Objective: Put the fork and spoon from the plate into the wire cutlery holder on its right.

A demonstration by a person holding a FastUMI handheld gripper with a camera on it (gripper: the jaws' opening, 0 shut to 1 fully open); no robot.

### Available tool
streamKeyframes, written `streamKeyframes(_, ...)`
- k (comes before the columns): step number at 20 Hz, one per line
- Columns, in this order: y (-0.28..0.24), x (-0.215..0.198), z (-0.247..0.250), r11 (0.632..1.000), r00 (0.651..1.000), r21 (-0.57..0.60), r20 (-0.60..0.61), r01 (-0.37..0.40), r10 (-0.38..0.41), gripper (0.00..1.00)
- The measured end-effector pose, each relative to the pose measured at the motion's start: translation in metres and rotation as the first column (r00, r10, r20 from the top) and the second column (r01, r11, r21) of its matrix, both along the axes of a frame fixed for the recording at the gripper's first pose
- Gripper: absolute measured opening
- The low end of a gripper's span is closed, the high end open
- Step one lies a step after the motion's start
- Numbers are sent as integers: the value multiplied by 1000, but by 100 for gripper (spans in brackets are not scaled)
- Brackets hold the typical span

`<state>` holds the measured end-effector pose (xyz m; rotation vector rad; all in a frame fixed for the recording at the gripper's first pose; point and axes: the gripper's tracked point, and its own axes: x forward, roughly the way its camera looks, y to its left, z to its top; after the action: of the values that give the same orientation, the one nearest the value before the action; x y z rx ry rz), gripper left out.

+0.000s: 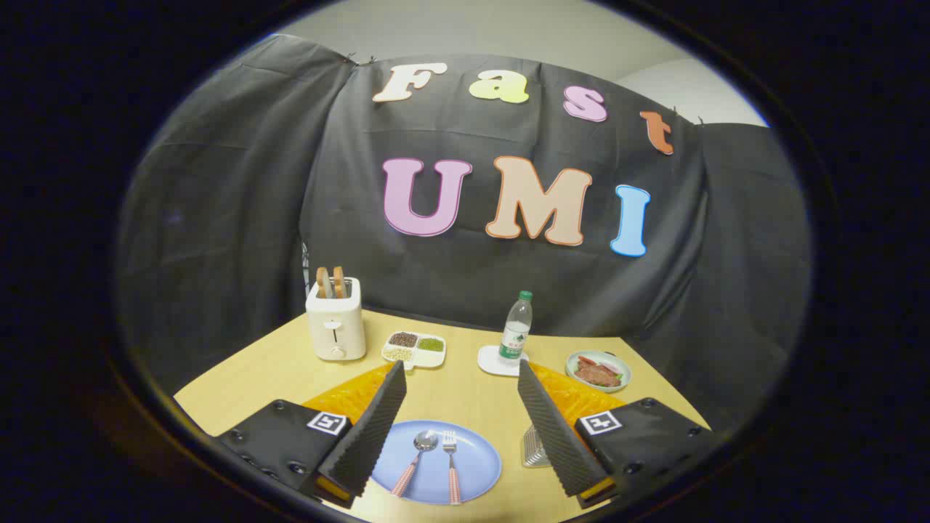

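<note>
A round blue plate (476, 465) lies on the wooden table between my two fingers. On it lie a spoon (415, 459) and a fork (451, 465) side by side, bowls and tines pointing away, both with red-and-white checked handles. The wire cutlery holder (534, 449) stands just right of the plate, mostly hidden behind my right finger. My gripper (462, 378) hangs open above the plate, its fingers spread wide with nothing between them.
Beyond the fingers stand a white toaster (335, 325) with bread slices, a divided dish of grains (414, 347), a water bottle (516, 328) on a white coaster, and a small plate of food (599, 371). The table's far edge meets the black cloth wall.
</note>
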<state>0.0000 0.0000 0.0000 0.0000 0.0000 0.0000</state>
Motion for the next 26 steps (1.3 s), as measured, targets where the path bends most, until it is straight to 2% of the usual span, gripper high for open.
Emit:
streamKeyframes(5, 0, 1, -1, 999, 1000, 32, -7, 12, -12, 100)
streamKeyframes(17, 1, -3, -9, 999, 999, 18, -31, 29, -29, 100)
streamKeyframes(21, 4, -3, -28, 1000, 997, 14, -77, 28, -27, 100)
streamKeyframes(26, 4, 2, -76, 999, 985, 38, -173, 31, -24, 100)
